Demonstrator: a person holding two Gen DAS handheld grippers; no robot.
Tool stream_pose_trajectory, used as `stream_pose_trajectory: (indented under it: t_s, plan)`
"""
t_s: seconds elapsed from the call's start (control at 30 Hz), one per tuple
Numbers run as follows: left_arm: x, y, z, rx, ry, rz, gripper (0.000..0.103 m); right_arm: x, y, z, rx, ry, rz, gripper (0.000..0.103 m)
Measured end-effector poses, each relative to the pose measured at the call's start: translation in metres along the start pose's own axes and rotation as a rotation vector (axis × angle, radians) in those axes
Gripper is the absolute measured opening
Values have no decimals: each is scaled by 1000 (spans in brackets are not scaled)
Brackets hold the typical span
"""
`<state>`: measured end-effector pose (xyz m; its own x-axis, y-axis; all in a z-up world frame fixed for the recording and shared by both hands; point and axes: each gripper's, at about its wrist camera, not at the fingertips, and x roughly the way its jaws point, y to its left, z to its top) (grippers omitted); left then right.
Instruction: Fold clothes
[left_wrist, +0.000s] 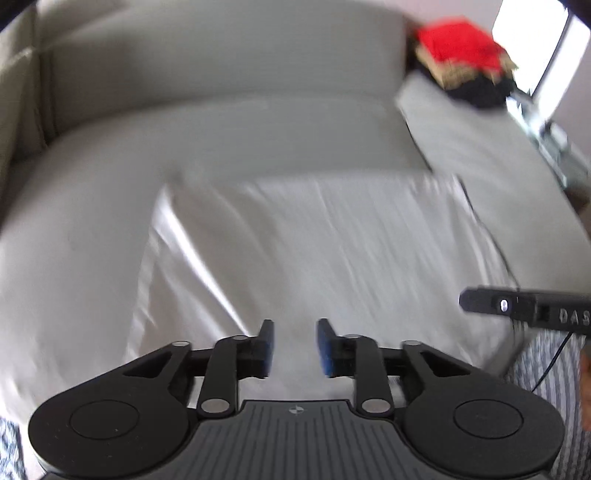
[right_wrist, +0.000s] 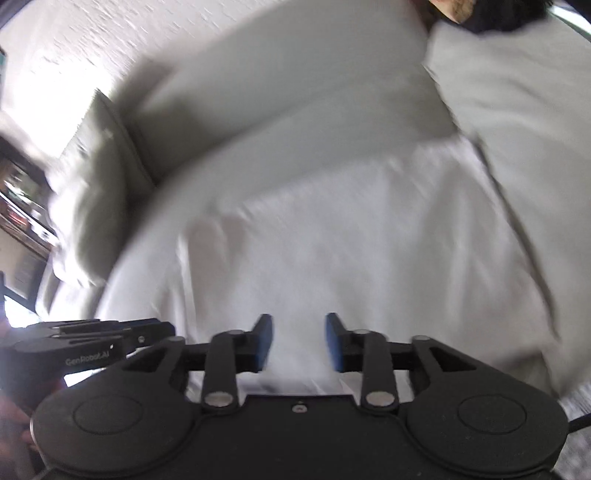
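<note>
A white garment (left_wrist: 314, 251) lies spread flat on a grey sofa seat (left_wrist: 74, 229), with creases along its left side. My left gripper (left_wrist: 295, 349) hovers over the garment's near edge, open and empty. The right gripper's body (left_wrist: 524, 308) shows at the right of the left wrist view. In the right wrist view the same white garment (right_wrist: 351, 240) lies ahead of my right gripper (right_wrist: 299, 341), which is open and empty above the near edge. The left gripper's body (right_wrist: 92, 339) shows at the lower left there. Both views are motion-blurred.
A pile of red, tan and black clothes (left_wrist: 465, 62) sits at the back right on the sofa. The sofa backrest (left_wrist: 221, 55) runs behind, with an armrest cushion (right_wrist: 96, 177) at the left. A striped rug (left_wrist: 546, 373) lies below the seat's front edge.
</note>
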<state>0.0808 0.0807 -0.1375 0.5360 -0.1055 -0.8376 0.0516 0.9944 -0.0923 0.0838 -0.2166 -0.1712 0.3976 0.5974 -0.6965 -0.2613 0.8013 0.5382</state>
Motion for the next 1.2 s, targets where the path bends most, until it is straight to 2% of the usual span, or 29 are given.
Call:
stream_pose_trajectory:
  t_s: [0.17, 0.27, 0.4, 0.57, 0.67, 0.73, 0.83, 0.93, 1.1, 1.13, 1.2]
  plan:
    - [19, 64, 37, -120, -62, -24, 31, 51, 17, 15, 33, 37, 52, 36]
    - [43, 100, 48, -240, -93, -44, 26, 80, 22, 19, 37, 49, 64, 36]
    - [78, 142, 59, -401, -79, -106, 26, 110, 18, 15, 59, 66, 51, 35]
    - [112, 179, 66, -583, -111, -224, 26, 113, 11, 8, 95, 38, 89, 33]
    - [133, 188, 69, -662, -84, -309, 26, 115, 7, 7, 97, 38, 105, 32]
    - [142, 188, 72, -685, -64, -331, 26, 117, 5, 7, 100, 40, 109, 32]
    - [151, 184, 74, -698, -43, -343, 25, 119, 4, 9, 96, 43, 109, 32]
    - [154, 179, 75, -702, -38, -352, 11, 119, 2, 10, 95, 40, 112, 32]
    - [163, 172, 79, -731, -33, -358, 8, 122, 2, 11, 100, 40, 115, 32]
    - [165, 171, 79, -742, -34, -361, 2, 122, 3, 12, 100, 40, 115, 32]
    - [155, 166, 78, -718, -84, -321, 1, 122, 3, 12, 99, 41, 115, 32]
